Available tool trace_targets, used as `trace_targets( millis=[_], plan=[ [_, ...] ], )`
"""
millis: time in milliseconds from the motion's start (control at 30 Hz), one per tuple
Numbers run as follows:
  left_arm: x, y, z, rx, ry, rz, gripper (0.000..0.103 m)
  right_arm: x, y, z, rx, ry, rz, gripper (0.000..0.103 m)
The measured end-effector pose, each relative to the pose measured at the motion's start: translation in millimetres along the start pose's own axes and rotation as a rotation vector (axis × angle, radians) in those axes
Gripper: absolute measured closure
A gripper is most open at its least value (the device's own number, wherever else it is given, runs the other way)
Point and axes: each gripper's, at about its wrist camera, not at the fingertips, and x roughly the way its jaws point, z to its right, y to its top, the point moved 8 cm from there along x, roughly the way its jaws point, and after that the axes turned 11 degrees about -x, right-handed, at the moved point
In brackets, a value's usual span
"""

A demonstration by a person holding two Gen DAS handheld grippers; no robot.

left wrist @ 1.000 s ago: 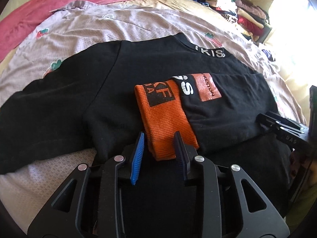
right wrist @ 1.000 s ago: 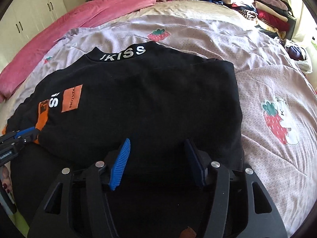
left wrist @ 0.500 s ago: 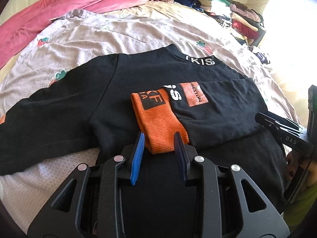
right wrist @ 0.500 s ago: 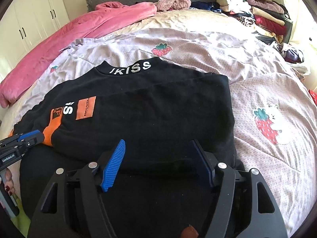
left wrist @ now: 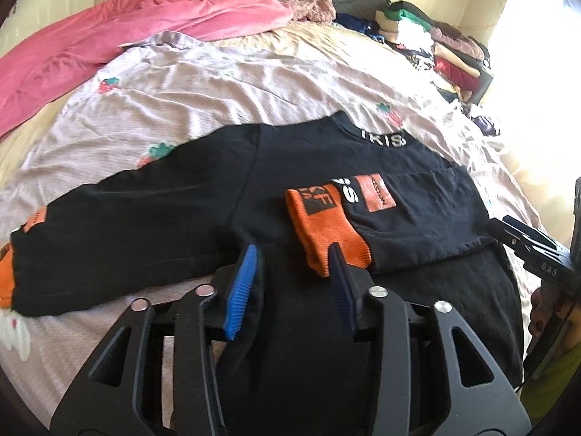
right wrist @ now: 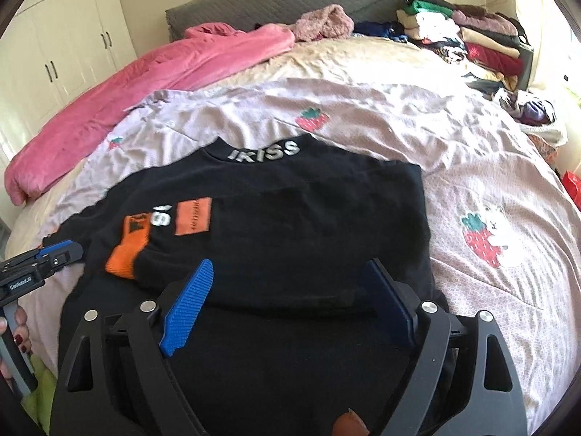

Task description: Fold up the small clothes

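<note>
Over on the left, a pink blanket [right wrist: 145, 72] lies bunched along the bed's edge, and the left gripper [left wrist: 294, 265] hovers above the black sweatshirt [left wrist: 181, 210], its fingers [left wrist: 241, 287] partly apart, just opening, nothing pinched between them. The sweatshirt lies flat on the strawberry-print bedspread [right wrist: 363, 116], collar lettering away from the person; one sleeve is folded across the body, its orange cuff [left wrist: 326, 229] lying just beyond the left gripper. The right gripper [right wrist: 287, 290] hangs over the folded right side, fingers [right wrist: 185, 309] spread wide, just opening, gripping nothing. Far right, a stack of folded clothes [right wrist: 472, 36] sits by the headboard.
</note>
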Motion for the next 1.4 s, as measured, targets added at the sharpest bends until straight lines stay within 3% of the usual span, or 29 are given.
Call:
trace_targets(
  millis=[133,200,267,333,533,1400],
  plan=[
    [-14,4,-6,-0.008,-0.005,0.026,0.054,-10,9,-13,-0.02,0.002,0.026,0.018],
    [-20,6,-8,-0.007,-0.004,0.044,0.047,-15,13,-18,-0.028,-0.001,0.043,0.007],
    [-26,8,-10,-0.002,0.005,0.061,0.041,-19,17,-22,-0.035,-0.005,0.059,0.007],
    [-31,10,-12,-0.001,0.012,0.077,0.03,-23,21,-26,-0.037,-0.001,0.07,0.007],
    [-44,13,-20,-0.005,0.027,0.109,0.017,-34,31,-42,-0.059,0.015,0.099,0.007],
    [-84,12,-107,-0.114,0.095,0.17,0.01,-50,75,-143,-0.205,0.092,0.164,0.004]
  ],
)
